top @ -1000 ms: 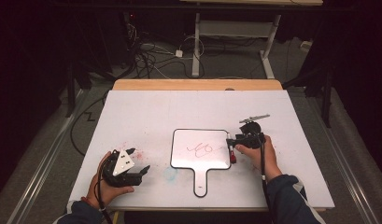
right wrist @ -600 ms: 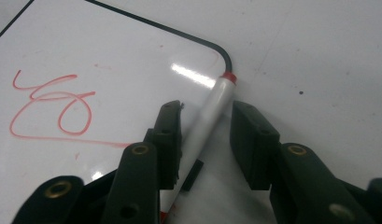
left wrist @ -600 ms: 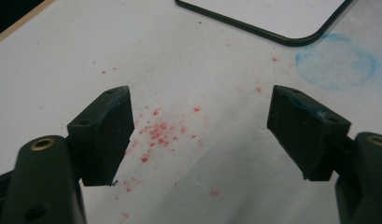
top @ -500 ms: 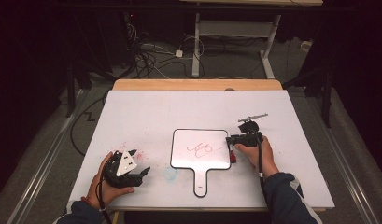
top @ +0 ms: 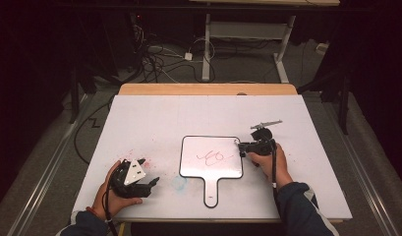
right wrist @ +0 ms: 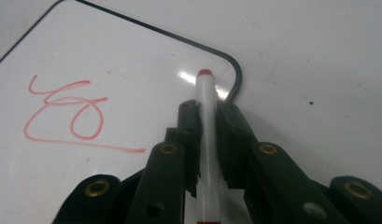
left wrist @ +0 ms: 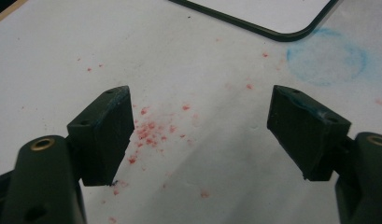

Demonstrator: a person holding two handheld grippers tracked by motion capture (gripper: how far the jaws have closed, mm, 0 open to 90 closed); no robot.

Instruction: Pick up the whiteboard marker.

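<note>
1. a white marker with a red tip (right wrist: 206,135) is clamped between the pads of the right gripper (right wrist: 206,112); the jaws have just been closing on it, pen right between them.
2. the red tip is pointed at the top right corner of the small handled whiteboard (top: 211,156), just over its dark rim.
3. a red scribble (right wrist: 67,114) is seen on the board, left of the marker in the right gripper view.
4. the board is laid flat on the white table (top: 154,118), handle toward the person.
5. the left gripper (left wrist: 200,126) is held low over the table with jaws wide apart, nothing gripped.
6. red specks (left wrist: 151,130) and a faint blue ring smudge (left wrist: 326,56) are spotted under it, just beside the board's corner.
</note>
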